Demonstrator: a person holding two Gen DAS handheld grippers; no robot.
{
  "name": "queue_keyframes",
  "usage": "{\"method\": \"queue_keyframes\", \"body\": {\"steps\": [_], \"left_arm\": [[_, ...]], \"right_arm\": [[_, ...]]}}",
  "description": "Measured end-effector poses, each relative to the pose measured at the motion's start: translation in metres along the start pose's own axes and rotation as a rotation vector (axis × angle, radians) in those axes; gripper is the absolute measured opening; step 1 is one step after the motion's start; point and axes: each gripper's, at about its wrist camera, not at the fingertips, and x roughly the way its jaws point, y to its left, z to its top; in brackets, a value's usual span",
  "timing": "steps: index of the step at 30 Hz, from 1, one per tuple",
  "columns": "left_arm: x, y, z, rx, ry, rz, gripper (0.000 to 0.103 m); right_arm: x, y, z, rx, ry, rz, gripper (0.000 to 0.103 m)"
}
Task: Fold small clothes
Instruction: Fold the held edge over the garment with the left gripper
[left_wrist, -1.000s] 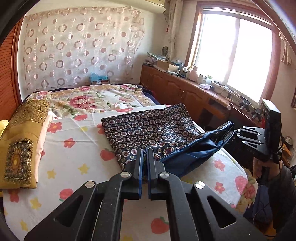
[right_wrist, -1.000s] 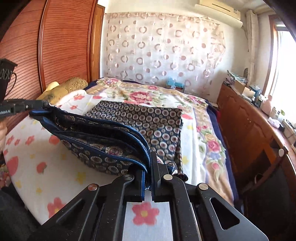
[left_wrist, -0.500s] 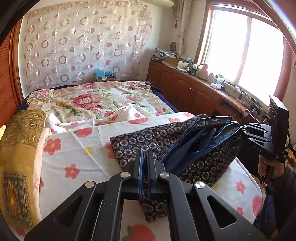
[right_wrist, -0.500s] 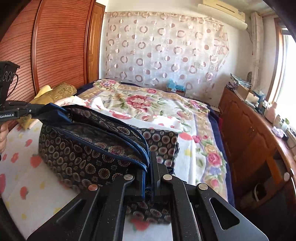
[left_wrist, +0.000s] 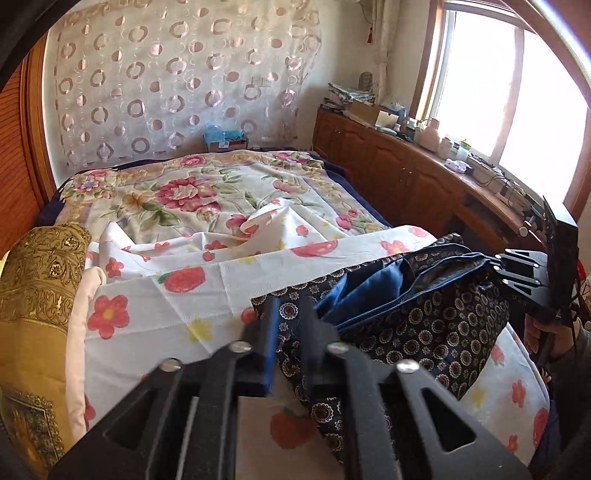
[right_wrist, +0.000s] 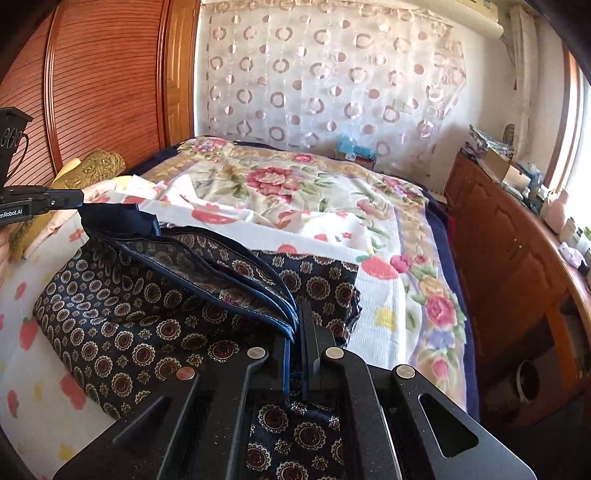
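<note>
Fabric fills the lower part of the left wrist view: a dark navy garment (left_wrist: 424, 325) printed with small round medallions, thin and soft, with a plain blue lining showing at its folded edges. It lies on the white bed sheet (left_wrist: 207, 288) with red flowers and strawberries, and its long axis runs from the left gripper (left_wrist: 290, 332) across to the right gripper (left_wrist: 517, 273) at the right side. The left gripper's two black fingers stand a narrow gap apart with patterned cloth between them — whether the pads press the cloth cannot be told from this view. A mustard-gold embroidered pillow (left_wrist: 33, 295) lies at the left edge of the bed.

In the right wrist view the garment (right_wrist: 147, 325) stretches from the right gripper (right_wrist: 297, 332) up and to the left, toward the left gripper (right_wrist: 55, 201). The right gripper's jaws are nearly together and pinch several layered blue-piped edges of the cloth. The left gripper's tips touch the blue corner of the garment, which is lifted off the sheet — the rest hangs and rests in loose folds on the bed. Beyond it lies a floral bedspread (right_wrist: 280, 184), smooth and flat, and a wooden cabinet (right_wrist: 509, 258) runs along the right wall.
</note>
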Motion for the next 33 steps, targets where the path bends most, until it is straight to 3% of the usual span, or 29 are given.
{"method": "queue_keyframes", "body": {"steps": [2, 9, 13, 16, 23, 29, 33], "left_arm": [[0.002, 0.001, 0.001, 0.011, 0.012, -0.017, 0.038], [0.031, 0.001, -0.009, 0.043, 0.105, -0.051, 0.038], [0.047, 0.007, -0.008, 0.03, 0.133, -0.023, 0.038], [0.057, 0.009, -0.004, 0.035, 0.146, -0.004, 0.038], [0.074, 0.008, -0.007, 0.04, 0.171, 0.011, 0.038], [0.079, 0.012, -0.009, 0.023, 0.18, 0.003, 0.039], [0.081, 0.013, -0.009, 0.025, 0.18, 0.003, 0.039]], "right_arm": [[0.001, 0.001, 0.006, -0.012, -0.011, -0.01, 0.003], [0.022, 0.007, 0.01, -0.042, 0.026, -0.037, 0.003], [0.019, 0.002, 0.015, -0.018, 0.027, -0.03, 0.004], [0.011, -0.003, 0.02, 0.001, 0.012, -0.038, 0.021], [-0.015, -0.002, 0.017, 0.024, -0.011, -0.036, 0.044], [-0.02, -0.007, 0.005, 0.061, 0.022, -0.03, 0.057], [0.0, -0.017, -0.002, 0.092, 0.088, -0.021, 0.058]]}}
